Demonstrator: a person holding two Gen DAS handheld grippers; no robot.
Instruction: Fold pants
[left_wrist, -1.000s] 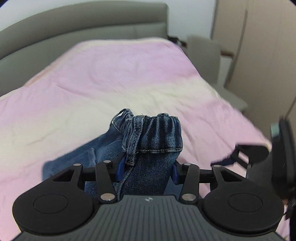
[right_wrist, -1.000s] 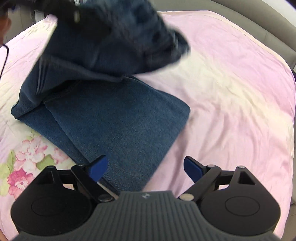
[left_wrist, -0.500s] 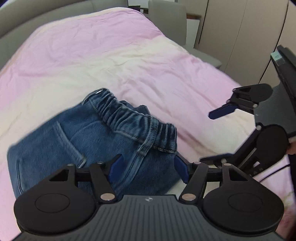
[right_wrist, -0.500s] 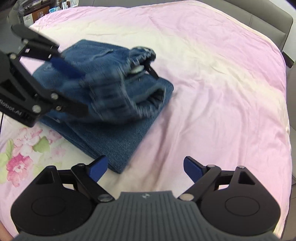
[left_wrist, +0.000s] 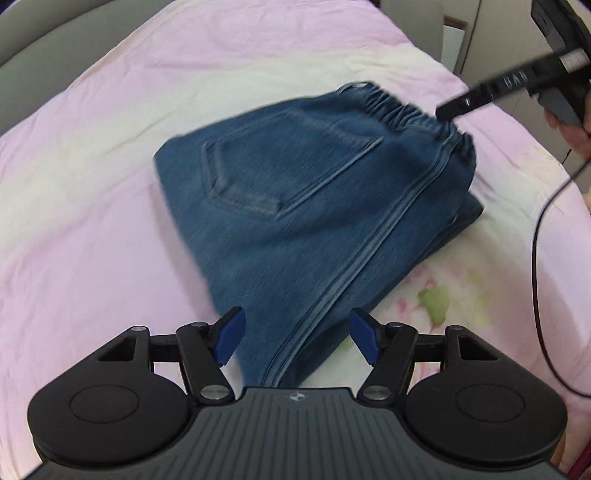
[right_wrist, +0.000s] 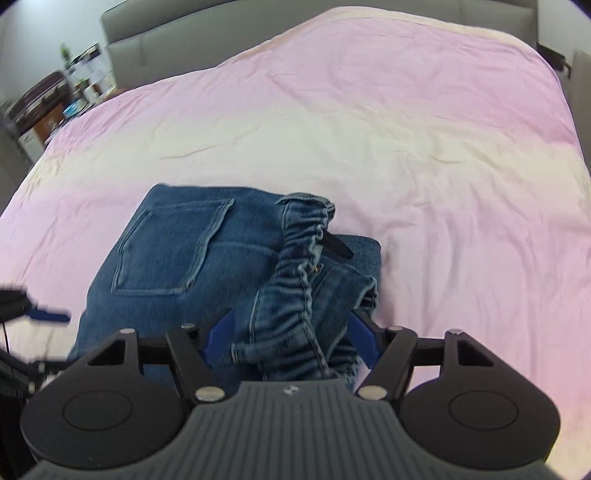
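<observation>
My left tongs (left_wrist: 297, 338) are wide open. The jaws have just been opening and the two blue pads do not press on anything. They hang over the near end of the folded blue denim pants (left_wrist: 295, 192), so the cloth shows in the gap but is not held.

The pants lie in a thick stack on the pink and cream bed cover (left_wrist: 92, 184), abt in the middle of the near part of the bed. On top I can see a sewn back pocket (left_wrist: 280, 170) and a long side seam that runs from the far right down to my left tongs. The stretchy bunched waistband (right_wrist: 306, 236) is at the far right end of the stack in the left view.

My right tongs (right_wrist: 291, 338) are right at that waistband. Their jaws have just been closing and now stand at a middle width. The bunched cloth fills the gap from one blue pad to the other, so they grip the pants there (the waist end looks a bit rumpled and pulled up twd the tongs, not flat like the rest).

A thin black cable (left_wrist: 535, 258) loops over the right side of the bed, near a faint flower print (left_wrist: 436, 299) on the cover. The grey padded headboard (right_wrist: 184, 48) is at the far end. The left view is a bit blurry.
</observation>
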